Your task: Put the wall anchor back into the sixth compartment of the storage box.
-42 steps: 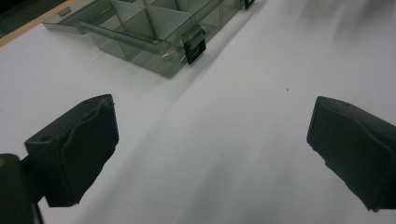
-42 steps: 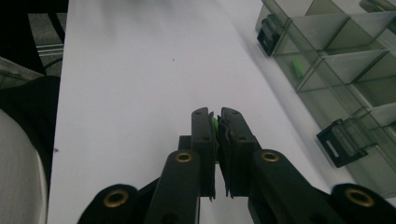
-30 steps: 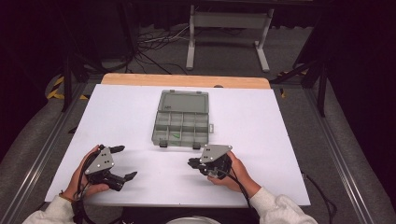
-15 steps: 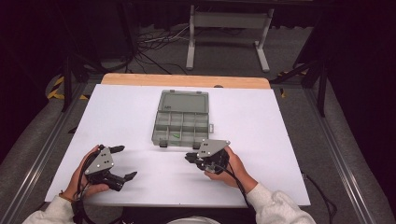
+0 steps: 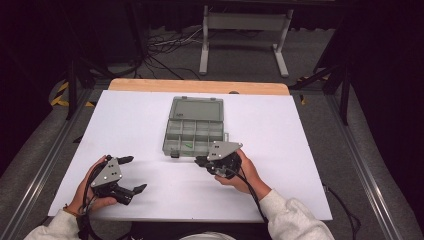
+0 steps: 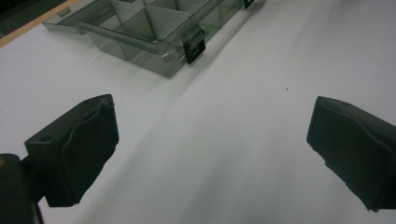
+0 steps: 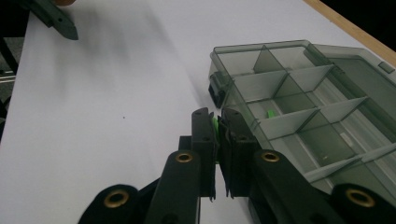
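All three views share the compartment box (image 5: 194, 131).

Light: bright, even on the white worktop (image 5: 150, 120); surroundings dark.
Shadows: soft, faint.
Blur: fingers (image 7: 205, 135) close up look slightly soft, perhaps defocused.

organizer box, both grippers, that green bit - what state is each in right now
organizer box: lid open, lying flat behind it; one small green piece in a compartment
left gripper: open, nothing between its fingers
right gripper: shut on a thin green piece, beside the box's front edge
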Demonstrator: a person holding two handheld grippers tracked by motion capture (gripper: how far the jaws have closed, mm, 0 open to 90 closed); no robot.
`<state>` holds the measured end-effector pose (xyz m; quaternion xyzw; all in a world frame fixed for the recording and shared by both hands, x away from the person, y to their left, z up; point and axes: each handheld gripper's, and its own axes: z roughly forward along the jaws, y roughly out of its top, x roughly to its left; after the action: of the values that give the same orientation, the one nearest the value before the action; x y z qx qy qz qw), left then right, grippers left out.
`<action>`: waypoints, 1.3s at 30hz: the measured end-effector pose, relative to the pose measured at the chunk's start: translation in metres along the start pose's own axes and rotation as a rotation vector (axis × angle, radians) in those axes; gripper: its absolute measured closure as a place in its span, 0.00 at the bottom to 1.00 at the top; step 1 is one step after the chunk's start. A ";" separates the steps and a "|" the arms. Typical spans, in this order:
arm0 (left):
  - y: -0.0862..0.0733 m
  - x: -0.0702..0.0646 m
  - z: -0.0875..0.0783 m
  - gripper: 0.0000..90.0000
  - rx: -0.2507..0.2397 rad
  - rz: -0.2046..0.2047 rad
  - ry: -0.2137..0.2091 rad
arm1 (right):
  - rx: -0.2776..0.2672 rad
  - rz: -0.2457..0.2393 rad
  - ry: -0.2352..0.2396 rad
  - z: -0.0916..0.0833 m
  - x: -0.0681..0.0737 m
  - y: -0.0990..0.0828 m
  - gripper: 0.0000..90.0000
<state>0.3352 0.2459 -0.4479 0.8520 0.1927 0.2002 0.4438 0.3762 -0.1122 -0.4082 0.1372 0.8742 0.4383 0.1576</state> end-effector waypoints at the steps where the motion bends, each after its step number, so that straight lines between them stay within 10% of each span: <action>1: 0.000 0.000 0.000 0.03 0.000 0.000 -0.001 | 0.000 0.001 -0.002 0.001 -0.001 0.001 0.95; 39: -0.001 0.000 0.001 0.04 0.003 -0.004 0.000 | 0.000 0.068 -0.050 0.043 -0.046 0.035 0.95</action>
<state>0.3358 0.2464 -0.4492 0.8521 0.1948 0.1991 0.4431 0.4392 -0.0785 -0.3969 0.1780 0.8649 0.4397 0.1644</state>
